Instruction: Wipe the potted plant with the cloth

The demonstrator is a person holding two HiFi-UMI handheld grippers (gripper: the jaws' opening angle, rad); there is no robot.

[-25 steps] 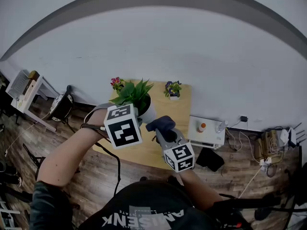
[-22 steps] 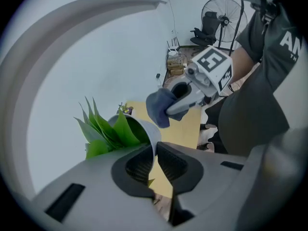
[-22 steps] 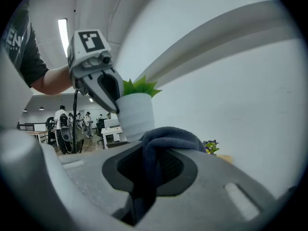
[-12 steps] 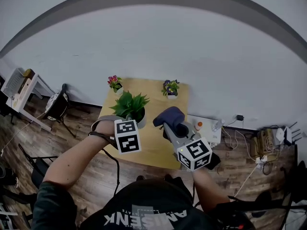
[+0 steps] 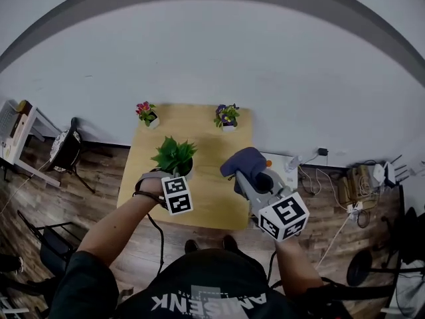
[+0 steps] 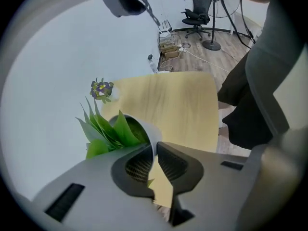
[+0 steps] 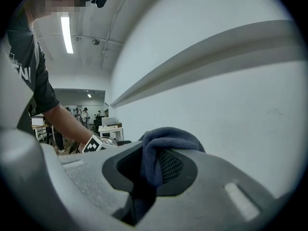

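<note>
Left tool (image 6: 155,146) is pinching the rim of the potted plant (image 5: 174,155) while right tool (image 7: 153,163), clamping the cloth (image 5: 247,162), is hovering near, on the plant's right.

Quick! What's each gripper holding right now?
Left gripper: closed on the pot rim.
Right gripper: closed on the cloth.

The left gripper (image 5: 176,177) has lowered the potted plant (image 5: 174,155), seemingly onto the table (image 5: 216,198).
</note>
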